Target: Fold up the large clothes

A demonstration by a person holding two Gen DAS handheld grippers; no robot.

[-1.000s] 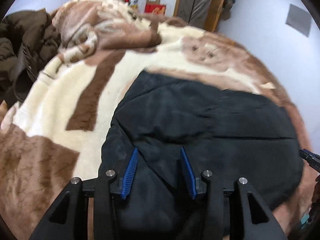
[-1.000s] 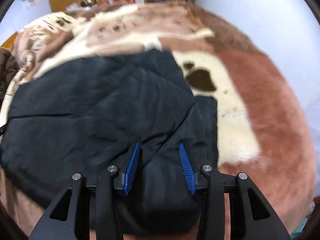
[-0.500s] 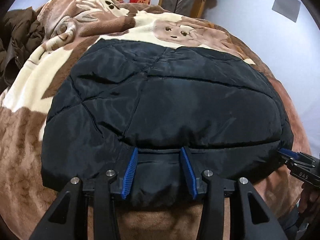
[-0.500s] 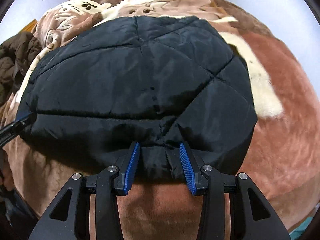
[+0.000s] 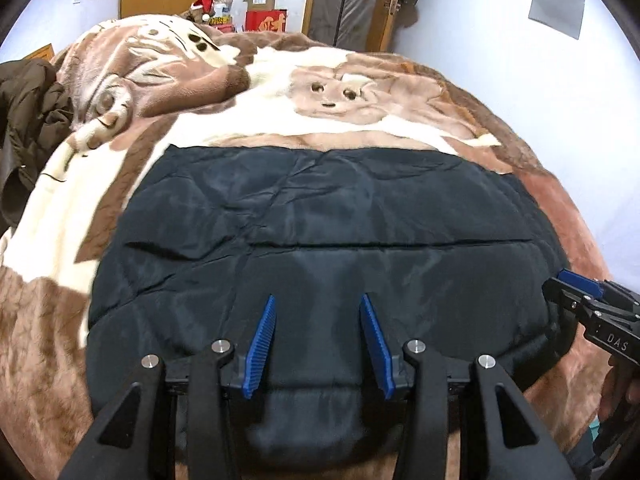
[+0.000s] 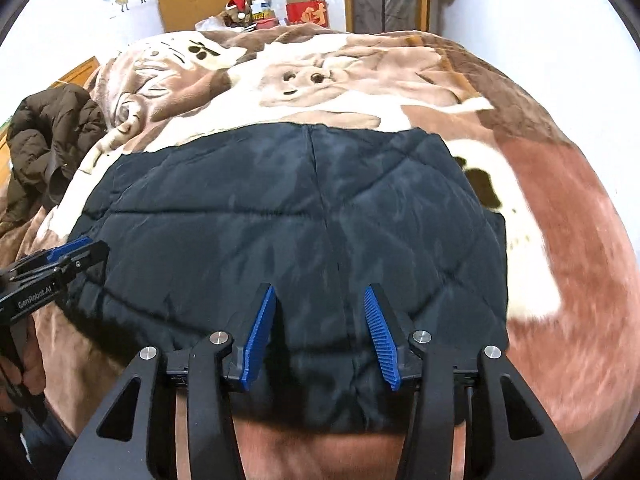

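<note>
A black quilted jacket [image 5: 320,208] [image 6: 280,208] lies folded flat across the brown and cream blanket [image 5: 280,120] on the bed. My left gripper [image 5: 318,297] is at the jacket's near edge on the left side, its blue pads shut on a raised fold of fabric. My right gripper [image 6: 320,288] is at the near edge on the right side. Its jaws are opening, with the jacket's hem still between the pads. Each gripper also shows at the edge of the other's view: the right gripper [image 5: 576,294] and the left gripper [image 6: 76,252].
A brown padded coat [image 6: 48,136] is heaped at the bed's left edge. Boxes and a Santa-hat toy [image 5: 224,8] stand behind the bed by a wooden door. A pale wall [image 5: 560,100] runs along the right side. A hand [image 6: 20,364] holds the left gripper.
Both grippers carried the jacket's edge over and drew it toward the near side of the bed; the jacket now lies flatter. The right jaws stand slightly wider than before.
</note>
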